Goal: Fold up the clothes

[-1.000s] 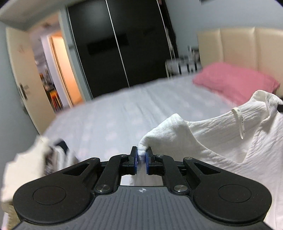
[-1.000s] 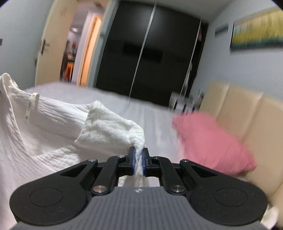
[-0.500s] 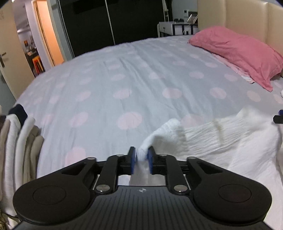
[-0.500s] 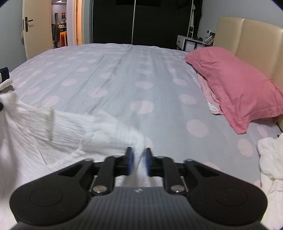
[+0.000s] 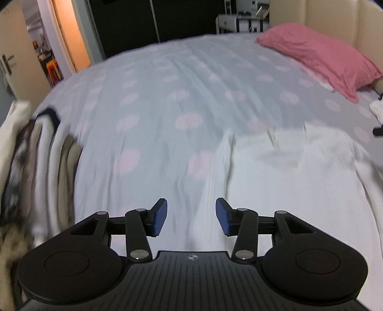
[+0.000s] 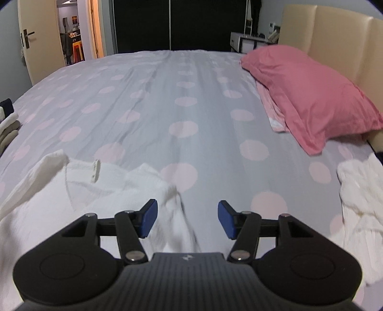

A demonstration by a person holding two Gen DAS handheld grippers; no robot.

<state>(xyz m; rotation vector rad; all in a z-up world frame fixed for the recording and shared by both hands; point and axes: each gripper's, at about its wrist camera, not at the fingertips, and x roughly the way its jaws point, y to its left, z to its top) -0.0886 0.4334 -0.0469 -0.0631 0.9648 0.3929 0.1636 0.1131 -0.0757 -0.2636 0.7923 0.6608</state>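
Left wrist view: left gripper [image 5: 191, 216] released, blue pads [image 5: 160, 217] spread wide, nothing between them. White blouse [image 5: 275, 181] laid flat on the bed [image 5: 167, 100], ahead of and to the right of the fingers, one shoulder edge running down toward the gap between the pads; contact with the pads cannot be told because of blur. Neck label [image 5: 273, 138] visible near the collar. Stack of folded clothes [image 5: 40, 162] at the left edge of the bed, blurred. Pink pillow [image 5: 318, 59] at upper right against the beige headboard [image 5: 335, 21]. Polka-dot bedsheet, grey with pale pink spots.

Right wrist view: right gripper [image 6: 188, 220] released, blue pads [image 6: 148, 219] wide apart, empty. White blouse [image 6: 71, 198] spread on the bed [image 6: 191, 100] to the left, its right shoulder bunched just ahead of the left finger and trailing down between the fingers. Neck label [image 6: 95, 171] at the collar. Second white garment [image 6: 359, 205], crumpled, at the right edge. Pink pillow [image 6: 308, 95] at upper right. Open door [image 6: 38, 40] at upper left.
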